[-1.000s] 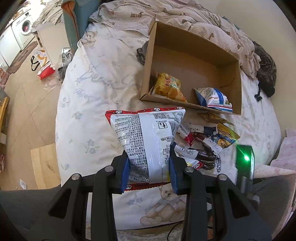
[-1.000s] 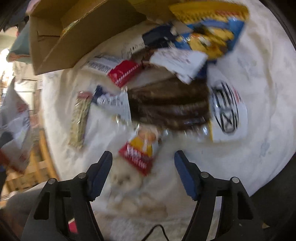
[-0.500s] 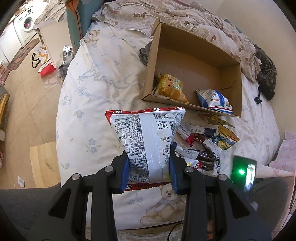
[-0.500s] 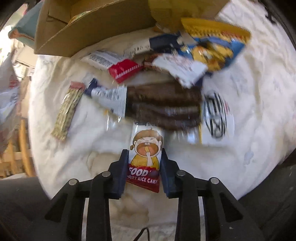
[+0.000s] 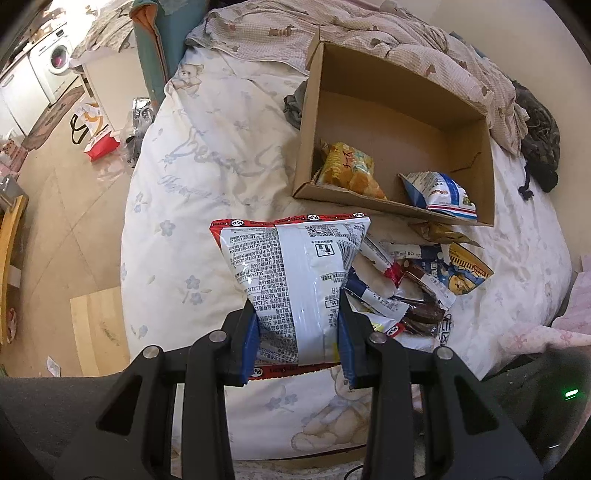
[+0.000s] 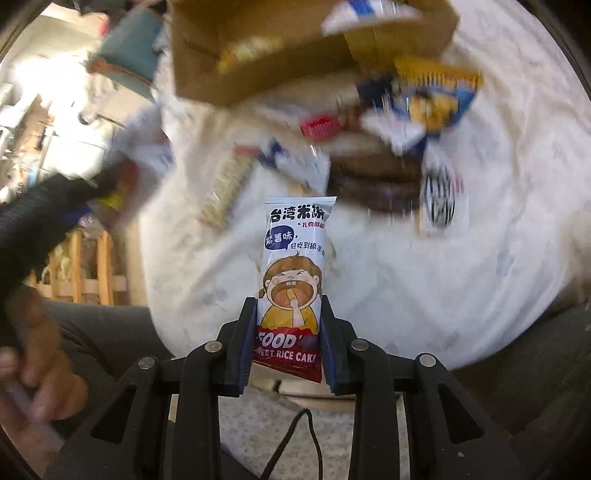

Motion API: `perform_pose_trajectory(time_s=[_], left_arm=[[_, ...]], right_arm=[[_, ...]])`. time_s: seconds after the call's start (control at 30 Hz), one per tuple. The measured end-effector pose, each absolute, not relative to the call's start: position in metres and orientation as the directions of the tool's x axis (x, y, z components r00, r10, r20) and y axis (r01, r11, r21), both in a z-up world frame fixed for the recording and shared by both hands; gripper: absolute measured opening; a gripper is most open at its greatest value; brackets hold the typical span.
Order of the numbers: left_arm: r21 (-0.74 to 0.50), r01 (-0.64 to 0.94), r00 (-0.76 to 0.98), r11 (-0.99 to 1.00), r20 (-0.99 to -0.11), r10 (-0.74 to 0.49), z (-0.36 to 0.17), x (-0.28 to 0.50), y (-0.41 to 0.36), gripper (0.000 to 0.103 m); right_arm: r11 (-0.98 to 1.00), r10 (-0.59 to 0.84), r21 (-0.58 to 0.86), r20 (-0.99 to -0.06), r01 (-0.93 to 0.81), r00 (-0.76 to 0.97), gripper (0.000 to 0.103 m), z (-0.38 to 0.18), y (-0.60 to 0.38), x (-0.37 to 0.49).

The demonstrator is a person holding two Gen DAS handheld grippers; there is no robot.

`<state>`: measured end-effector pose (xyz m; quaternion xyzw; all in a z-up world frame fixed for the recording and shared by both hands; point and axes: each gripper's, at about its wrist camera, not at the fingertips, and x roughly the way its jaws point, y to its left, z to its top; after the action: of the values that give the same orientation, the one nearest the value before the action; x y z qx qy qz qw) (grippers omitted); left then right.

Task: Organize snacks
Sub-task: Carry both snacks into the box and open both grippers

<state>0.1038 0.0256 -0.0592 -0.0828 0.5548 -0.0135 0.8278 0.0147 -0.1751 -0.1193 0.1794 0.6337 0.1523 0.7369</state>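
Observation:
My left gripper is shut on a large white snack bag with red ends, held above the bed. A cardboard box lies beyond it, holding a yellow snack bag and a white and blue bag. A pile of loose snack packets lies on the bed in front of the box. My right gripper is shut on a white rice cake packet with a cartoon child, lifted above the bed. The box and the pile look blurred behind it.
A crumpled checked quilt lies behind the box, with dark clothing at the right. The floor with a red bag and a wooden board is left of the bed. The person's lap lies below both grippers.
My right gripper closed on the rice cake packet and lifted it off the bed, away from the pile. My left gripper still holds the large bag and has shifted only slightly.

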Motion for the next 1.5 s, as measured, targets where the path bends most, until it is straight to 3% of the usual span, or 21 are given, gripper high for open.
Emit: perform_pose_trajectory(time_s=[0.3,0.57,0.97,1.5], left_arm=[[-0.127,-0.057,0.4,0.99,-0.912,-0.094,-0.061,0.102,0.022,0.032],[-0.092,-0.04,0.429,0.995,-0.901,-0.066,-0.061,0.104,0.016,0.032],[-0.112,-0.047,0.449,0.993,-0.89,-0.079,-0.052,0.121,0.021,0.032],[-0.05,0.085,0.558,0.995,-0.825,-0.089,-0.038,0.219,-0.019,0.032]], right_arm=[[0.898,0.428,0.436,-0.826,-0.065,0.367,0.032,-0.064,-0.219,0.067],[0.886,0.445,0.454,-0.769,-0.099,0.459,0.032,-0.049,-0.236,0.097],[0.87,0.476,0.475,-0.737,-0.132,0.48,0.032,-0.044,-0.229,0.152],[0.871,0.474,0.471,-0.726,-0.141,0.499,0.032,-0.049,-0.224,0.22]])
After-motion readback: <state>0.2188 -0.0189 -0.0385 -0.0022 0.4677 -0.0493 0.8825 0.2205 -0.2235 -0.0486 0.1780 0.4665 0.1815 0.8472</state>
